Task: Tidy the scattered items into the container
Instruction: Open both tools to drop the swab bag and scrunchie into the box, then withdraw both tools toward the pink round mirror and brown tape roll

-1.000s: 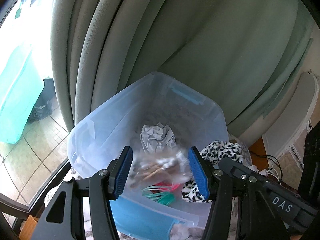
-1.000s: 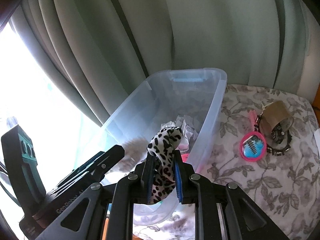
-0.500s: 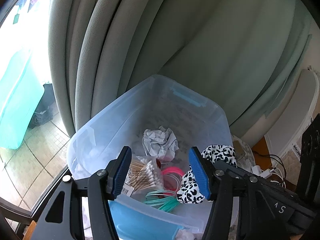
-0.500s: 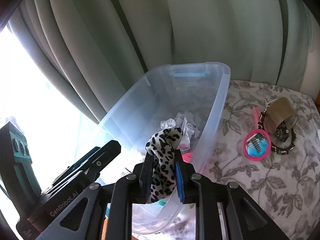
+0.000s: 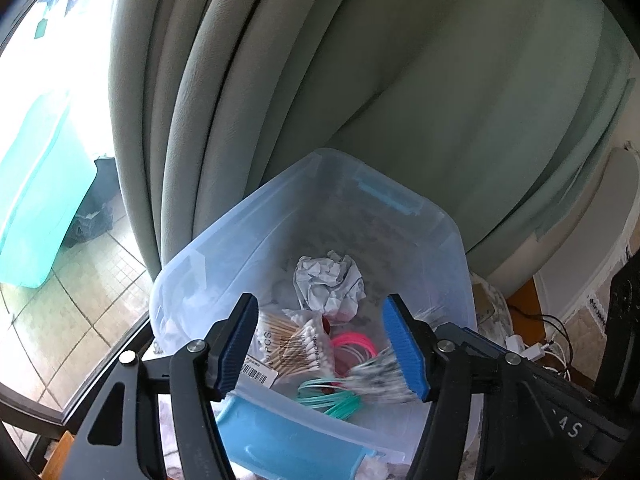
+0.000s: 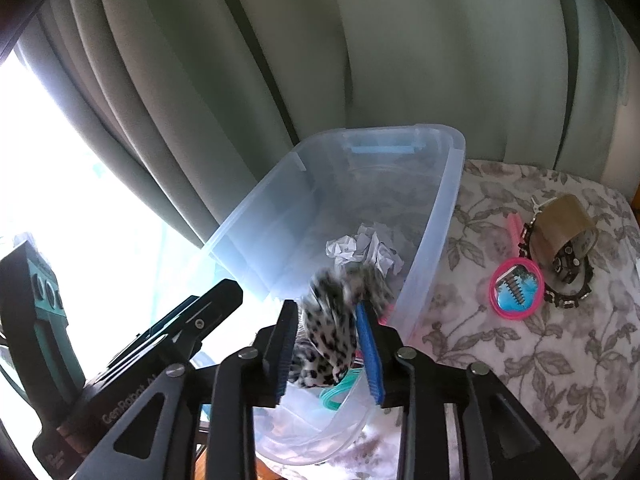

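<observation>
Above a clear plastic storage bin set against grey-green curtains, the right tool is spreading its blue-padded jaws, and a blurred black-and-white leopard-print cloth sits loosely between them over the bin's near end. The left tool is also opening, its jaws wide with nothing between them as it hangs over the same bin. Inside lie a crumpled ball of white paper, a clear packet of wooden cotton swabs, pink plastic rings and teal plastic rings. Beside the bin, on the floral-clothed counter, rest a round pink-rimmed mirror, a roll of brown packing tape and a black studded bracelet.
</observation>
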{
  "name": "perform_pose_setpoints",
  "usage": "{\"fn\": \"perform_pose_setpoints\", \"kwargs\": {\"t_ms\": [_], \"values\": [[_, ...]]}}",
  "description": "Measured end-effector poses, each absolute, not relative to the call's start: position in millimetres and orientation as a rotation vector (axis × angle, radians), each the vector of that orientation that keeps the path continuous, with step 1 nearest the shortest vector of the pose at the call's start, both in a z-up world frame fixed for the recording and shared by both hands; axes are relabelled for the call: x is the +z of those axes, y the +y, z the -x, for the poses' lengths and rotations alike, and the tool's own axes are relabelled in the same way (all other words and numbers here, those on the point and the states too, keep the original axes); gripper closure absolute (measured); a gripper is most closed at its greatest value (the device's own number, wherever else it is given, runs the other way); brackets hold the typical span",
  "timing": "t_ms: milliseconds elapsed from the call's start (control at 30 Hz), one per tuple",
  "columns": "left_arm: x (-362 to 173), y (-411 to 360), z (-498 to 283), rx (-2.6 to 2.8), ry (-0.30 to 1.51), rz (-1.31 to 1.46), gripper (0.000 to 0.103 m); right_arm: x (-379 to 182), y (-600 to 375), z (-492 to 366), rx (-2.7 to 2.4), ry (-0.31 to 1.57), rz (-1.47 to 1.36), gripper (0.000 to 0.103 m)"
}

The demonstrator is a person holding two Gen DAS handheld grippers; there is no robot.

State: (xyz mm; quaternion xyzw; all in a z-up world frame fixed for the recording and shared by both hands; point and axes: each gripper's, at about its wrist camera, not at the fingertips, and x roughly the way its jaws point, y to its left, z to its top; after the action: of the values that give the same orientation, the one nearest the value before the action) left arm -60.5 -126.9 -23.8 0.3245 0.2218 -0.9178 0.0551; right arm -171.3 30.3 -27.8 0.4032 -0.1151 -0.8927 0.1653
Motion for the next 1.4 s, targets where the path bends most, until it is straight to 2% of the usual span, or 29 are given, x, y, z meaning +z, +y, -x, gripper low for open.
{"fn": "perform_pose_setpoints", "kwargs": {"t_ms": [67, 467, 667, 900, 1400], "values": [[-23.8, -127.1, 60.9, -2.786, 0.677, -0.985, 0.037, -22.7, 30.4, 163.3, -2.545, -0.329, -1.141, 0.062], [-2.9, -113.0, 50.0, -2.811, 0.608, -0.942, 0.037, -4.9, 37.0, 150.3, -2.561, -0.353, -1.082, 0.061], [10.7, -97.7, 45.3, -2.792, 0.542, -0.946, 0.037, 5.8, 46.4, 137.0, -2.573, -0.382, -1.038, 0.057], [32.7, -64.5, 37.5, -2.806, 0.414, -0.921, 0.036, 22.2, 68.6, 112.8, -2.607, -0.438, -0.959, 0.051], [56.9, 21.1, 47.4, -2.938, 0.247, -0.927, 0.036, 37.5, 147.6, 66.2, -2.72, -0.6, -0.825, 0.048]]}}
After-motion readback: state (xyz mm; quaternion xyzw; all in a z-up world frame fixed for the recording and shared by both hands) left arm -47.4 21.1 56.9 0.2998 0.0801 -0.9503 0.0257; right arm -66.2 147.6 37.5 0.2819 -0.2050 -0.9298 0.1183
